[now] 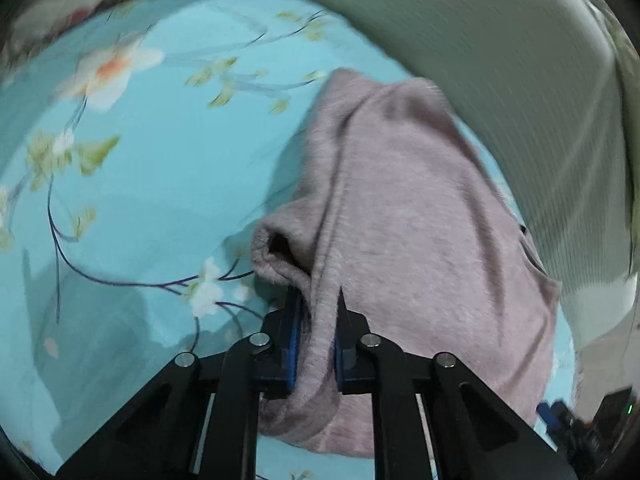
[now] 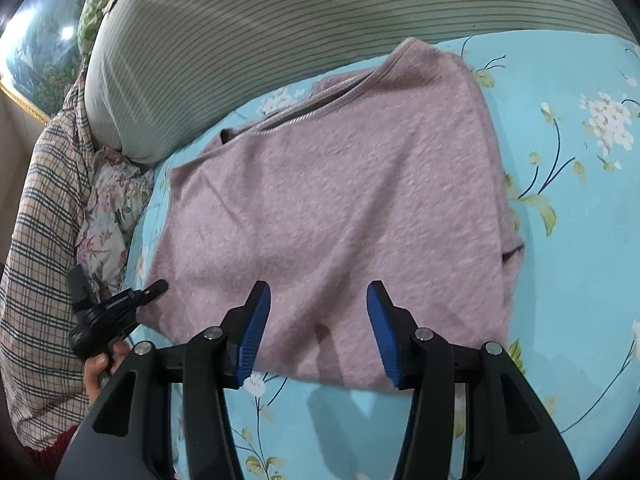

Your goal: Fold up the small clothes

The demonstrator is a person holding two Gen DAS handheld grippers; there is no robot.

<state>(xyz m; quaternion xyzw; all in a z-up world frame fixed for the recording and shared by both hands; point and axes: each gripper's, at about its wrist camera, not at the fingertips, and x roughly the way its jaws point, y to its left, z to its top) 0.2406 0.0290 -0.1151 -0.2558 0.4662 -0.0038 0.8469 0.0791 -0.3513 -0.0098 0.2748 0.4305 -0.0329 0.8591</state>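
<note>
I see a turquoise floral bedsheet [image 2: 580,280] spread under everything. Along its far edge lies a big grey-green striped pillow [image 2: 280,20], close behind the garment's collar end, and to the left of it a plaid blanket [image 2: 36,240] and a small floral cushion [image 2: 108,216] crowd the sheet's left border. Nothing lies on top of the garment itself.

The pink fleece top [image 2: 320,208] lies on the sheet in front of me, mostly flat in the right wrist view. Its long axis runs from the near hem by my right tool up toward the neckline, which points at the striped pillow and tilts a little to the right. A dark slit shows on its right edge.

My left gripper [image 1: 316,320] has its blue pads pinched narrow on a fold of the pink fleece top [image 1: 400,220], and the cloth bunches and rises from the sheet there; a rolled opening gapes just left of the pinch. In the right wrist view the same tool [image 2: 116,304] sits at the garment's left edge, with the person's hand [image 2: 98,364] under it.

My right gripper [image 2: 319,328] hangs over the near hem with its jaws about half apart, holding nothing.
</note>
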